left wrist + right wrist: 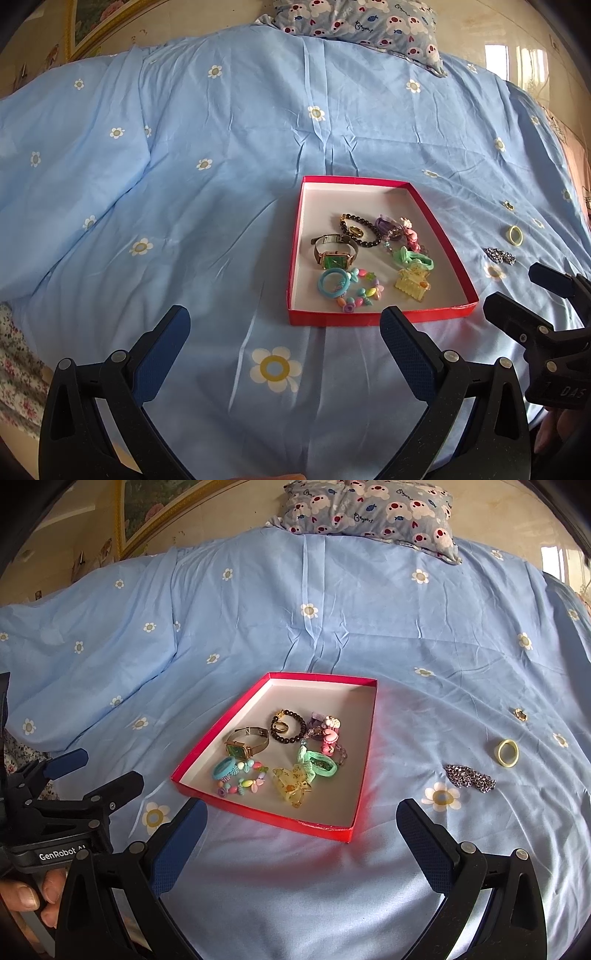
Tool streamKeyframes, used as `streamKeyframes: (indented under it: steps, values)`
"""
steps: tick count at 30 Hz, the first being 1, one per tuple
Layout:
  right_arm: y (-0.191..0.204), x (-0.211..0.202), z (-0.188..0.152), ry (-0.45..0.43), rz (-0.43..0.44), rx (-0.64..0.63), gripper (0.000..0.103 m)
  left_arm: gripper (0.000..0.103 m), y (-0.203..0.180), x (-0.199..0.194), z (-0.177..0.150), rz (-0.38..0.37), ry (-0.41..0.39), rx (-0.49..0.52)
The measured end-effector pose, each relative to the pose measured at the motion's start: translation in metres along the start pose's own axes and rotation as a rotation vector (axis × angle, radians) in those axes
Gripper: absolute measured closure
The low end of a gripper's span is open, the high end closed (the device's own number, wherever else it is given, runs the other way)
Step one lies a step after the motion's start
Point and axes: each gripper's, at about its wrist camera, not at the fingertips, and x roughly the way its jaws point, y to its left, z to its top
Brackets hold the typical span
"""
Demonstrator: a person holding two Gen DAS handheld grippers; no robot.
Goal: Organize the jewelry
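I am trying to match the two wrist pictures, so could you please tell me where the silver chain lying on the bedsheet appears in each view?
Left wrist view: the silver chain lies far right, on the sheet right of the red box, just below the yellow ring.
Right wrist view: the chain lies right of centre, between the box and the yellow ring.
Shared landmark: the red box.

Shallow red box [364, 738], white inside, flat on bed, holding watch [242, 748], beaded bracelets, hair clip [291, 786]; silver chain [469, 776], yellow ring [508, 752], small gold ring [520, 713] outside, to its right.
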Motion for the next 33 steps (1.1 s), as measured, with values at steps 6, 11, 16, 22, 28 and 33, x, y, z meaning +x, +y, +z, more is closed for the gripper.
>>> streamKeyframes:
  steps: [6, 11, 16, 22, 28, 33]
  values:
    - [0.0007, -0.0024, 0.0012, -0.007, 0.005, 0.000, 0.000, 0.000, -0.0003, 0.0000, -0.0002, 0.001, 0.000, 0.000]
    - [0.0022, -0.0045, 0.0023, -0.012, 0.009, -0.002, 0.000, 0.000, -0.0008, -0.0023, -0.0003, -0.002, -0.010, 0.003]
    - [0.0039, -0.0044, 0.0023, -0.011, 0.015, -0.004, 0.000, 0.000, -0.0032, -0.0047, -0.0006, -0.001, -0.018, 0.009]
    - [0.0038, -0.0041, 0.0021, -0.010, 0.017, -0.002, 0.000, 0.000, -0.0035, -0.0047, -0.0010, 0.001, -0.015, 0.006]
    - [0.0037, -0.0039, 0.0020, -0.009, 0.017, -0.003, 0.000, 0.000, -0.0029, -0.0046, -0.0011, 0.006, -0.015, 0.000]
    - [0.0038, -0.0039, 0.0019, -0.009, 0.017, -0.002, 0.000, 0.000, -0.0031, -0.0040, -0.0008, 0.004, -0.012, 0.002]
